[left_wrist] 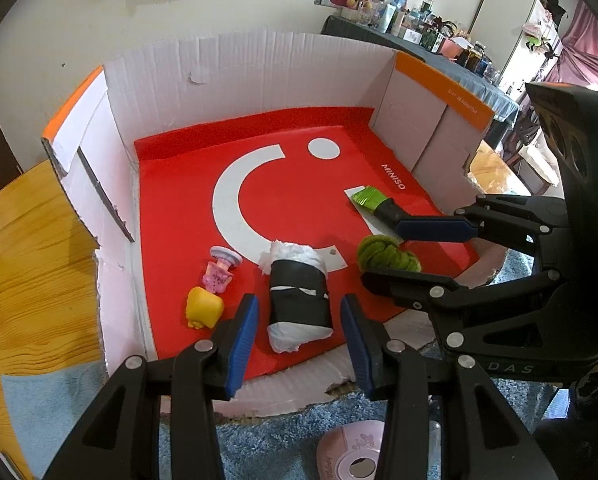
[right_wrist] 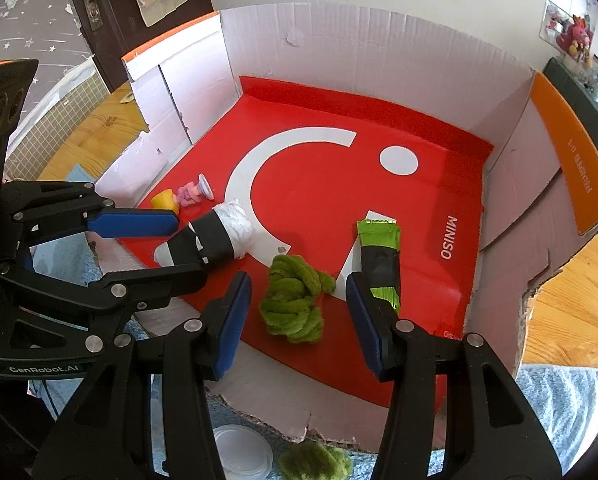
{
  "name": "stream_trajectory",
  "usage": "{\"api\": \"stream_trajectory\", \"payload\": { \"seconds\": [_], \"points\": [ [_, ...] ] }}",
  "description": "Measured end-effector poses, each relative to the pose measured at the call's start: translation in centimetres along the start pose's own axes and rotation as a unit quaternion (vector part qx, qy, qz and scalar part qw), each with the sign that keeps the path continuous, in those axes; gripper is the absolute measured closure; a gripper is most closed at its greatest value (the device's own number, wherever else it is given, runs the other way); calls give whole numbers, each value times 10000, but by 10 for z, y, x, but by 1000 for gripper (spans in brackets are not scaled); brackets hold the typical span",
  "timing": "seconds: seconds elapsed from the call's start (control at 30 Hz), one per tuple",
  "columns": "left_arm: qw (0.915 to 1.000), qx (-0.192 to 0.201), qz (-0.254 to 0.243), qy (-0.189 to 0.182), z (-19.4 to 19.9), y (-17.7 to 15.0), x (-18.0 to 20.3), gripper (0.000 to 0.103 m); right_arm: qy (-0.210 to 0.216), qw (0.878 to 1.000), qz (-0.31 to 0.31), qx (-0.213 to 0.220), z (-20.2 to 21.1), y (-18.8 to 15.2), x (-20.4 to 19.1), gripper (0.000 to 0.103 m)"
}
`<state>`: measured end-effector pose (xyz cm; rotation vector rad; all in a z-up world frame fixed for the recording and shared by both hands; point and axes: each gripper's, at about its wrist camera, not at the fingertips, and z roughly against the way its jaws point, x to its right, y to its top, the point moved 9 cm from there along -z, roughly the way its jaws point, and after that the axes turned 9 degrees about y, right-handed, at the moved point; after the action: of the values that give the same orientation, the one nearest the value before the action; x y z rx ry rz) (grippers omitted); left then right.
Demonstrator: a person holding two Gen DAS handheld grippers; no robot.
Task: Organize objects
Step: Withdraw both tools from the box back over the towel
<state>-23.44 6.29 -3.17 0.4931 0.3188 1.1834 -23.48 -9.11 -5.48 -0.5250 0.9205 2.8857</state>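
Note:
A white paper roll bound in black tape point(left_wrist: 299, 300) point(right_wrist: 215, 236) lies on the red mat point(left_wrist: 299, 184) inside a cut-down cardboard box. My left gripper point(left_wrist: 299, 344) point(right_wrist: 187, 248) is open, its blue pads either side of the roll with small gaps showing. A green yarn bundle point(right_wrist: 295, 300) point(left_wrist: 387, 258) lies near the mat's front edge. My right gripper point(right_wrist: 299, 320) point(left_wrist: 399, 254) straddles it, open, the pads clear of the yarn. A green packet with a black band point(right_wrist: 379, 256) point(left_wrist: 373, 200) lies right of the yarn.
A yellow toy point(left_wrist: 204, 307) and a pink toy point(left_wrist: 219, 274) sit at the mat's left. Box walls point(left_wrist: 259, 76) rise on the left, back and right. Outside the torn front edge, on a blue towel, are a pink round case point(left_wrist: 351, 456), a clear lid point(right_wrist: 243, 452) and another green bundle point(right_wrist: 315, 460).

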Motion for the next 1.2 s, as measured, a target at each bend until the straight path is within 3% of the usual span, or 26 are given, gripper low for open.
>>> {"api": "stream_trajectory", "payload": {
  "seconds": [0.2,0.3,0.4,0.57,0.9,1.07,1.2],
  "points": [
    [9999,130,13,106,11,0,0,58,-61,9999,47,91,10,2,-4,54],
    [9995,268,62,130,22,2,-1,57,-139,9996,59,238,20,4,-4,41],
    [9989,410,72,201,36,2,-1,51,-189,9991,44,373,32,7,-4,40],
    [9970,704,125,305,63,3,-3,51,-271,9976,2,633,54,9,-7,40],
    [9877,1465,228,497,134,-2,1,37,-475,9911,163,1234,108,11,-32,31],
    [9818,1780,264,599,166,-11,4,31,-546,9862,203,1552,134,8,-46,21],
    [9772,2006,320,619,188,-22,8,21,-611,9817,219,1789,156,2,-56,19]
  ]
}}
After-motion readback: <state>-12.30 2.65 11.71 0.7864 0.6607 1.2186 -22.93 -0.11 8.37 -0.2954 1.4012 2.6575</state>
